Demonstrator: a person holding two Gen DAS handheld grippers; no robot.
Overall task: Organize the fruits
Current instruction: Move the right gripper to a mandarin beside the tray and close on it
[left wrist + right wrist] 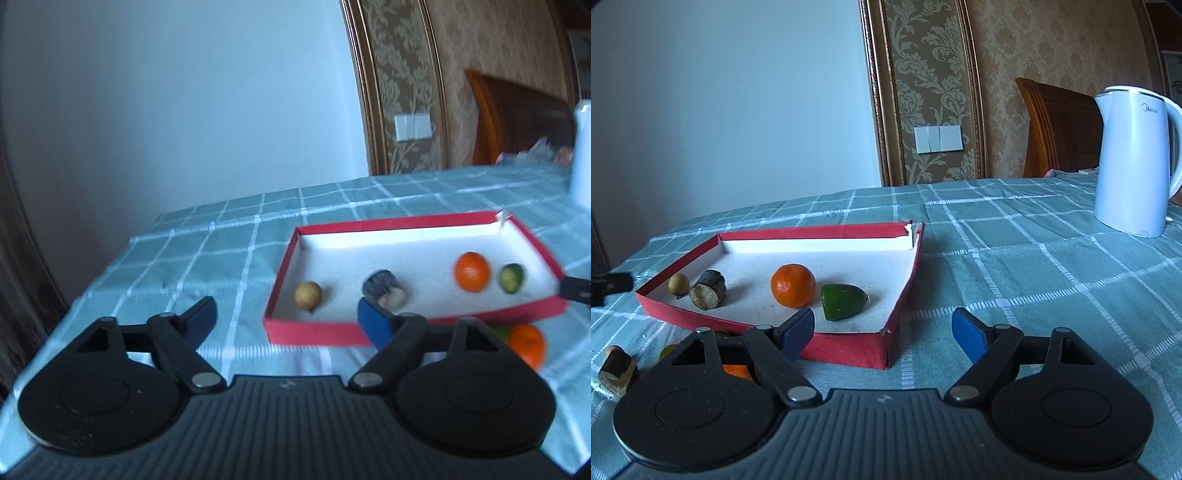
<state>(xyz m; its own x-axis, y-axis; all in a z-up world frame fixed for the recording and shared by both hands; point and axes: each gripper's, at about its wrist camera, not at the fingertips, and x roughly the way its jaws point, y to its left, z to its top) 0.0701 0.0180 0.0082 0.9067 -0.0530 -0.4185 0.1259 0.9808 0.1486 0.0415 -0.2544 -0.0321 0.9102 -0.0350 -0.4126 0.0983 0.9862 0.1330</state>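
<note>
In the red tray [846, 347], four items, one perhaps sugarcane [708, 290].

Pale wall [731, 110]; damask wallpaper [931, 74]; wooden chair [1060, 129] behind checked tablecloth [1015, 240]

Red tray [846, 349] with white inside; orange tangerine [793, 285]; green fruit [843, 301]; teal-and-white checked tablecloth [1015, 258]; white kettle [1130, 162].

Worktop [1015, 258] right of the red tray [849, 350] is bare cloth up to the white kettle [1130, 162] at far right. Tray walls are low and its back half is free. Loose orange [526, 345] and wood chunk [617, 369] crowd the tray's near wall.
</note>
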